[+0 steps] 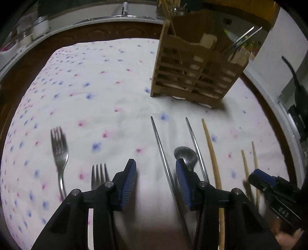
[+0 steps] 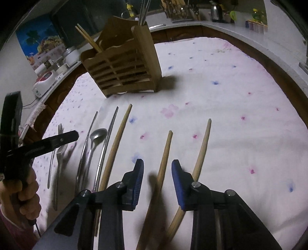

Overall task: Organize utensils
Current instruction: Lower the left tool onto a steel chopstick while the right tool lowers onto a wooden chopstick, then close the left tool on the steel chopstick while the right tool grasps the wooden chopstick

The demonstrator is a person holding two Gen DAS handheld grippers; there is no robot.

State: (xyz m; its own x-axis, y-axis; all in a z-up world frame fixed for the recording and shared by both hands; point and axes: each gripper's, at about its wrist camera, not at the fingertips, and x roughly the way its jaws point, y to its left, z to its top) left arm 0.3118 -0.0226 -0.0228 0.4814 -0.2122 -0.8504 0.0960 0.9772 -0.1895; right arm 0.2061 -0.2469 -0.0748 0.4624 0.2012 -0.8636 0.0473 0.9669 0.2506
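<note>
On the flowered cloth (image 1: 100,80) lie two forks (image 1: 59,152) (image 1: 99,175), a spoon (image 1: 185,155), two metal chopsticks (image 1: 159,144) (image 1: 194,138) and several wooden chopsticks (image 1: 210,150). My left gripper (image 1: 156,163) stands open low over the cloth. One metal chopstick passes between its blue pads, which do not touch it. My right gripper (image 2: 157,162) is open around a wooden chopstick (image 2: 165,153), pads apart from it. Another wooden chopstick (image 2: 203,148) runs under its right finger. The slatted wooden holder (image 2: 123,67) stands upright behind and holds chopsticks.
A dark wooden table rim (image 2: 256,55) borders the cloth. A counter behind carries jars (image 2: 71,53), a white appliance (image 2: 43,82) and a kettle (image 2: 215,9). A person's hand (image 2: 25,194) grips the left tool. Bare cloth (image 2: 240,107) lies to the right of the utensils.
</note>
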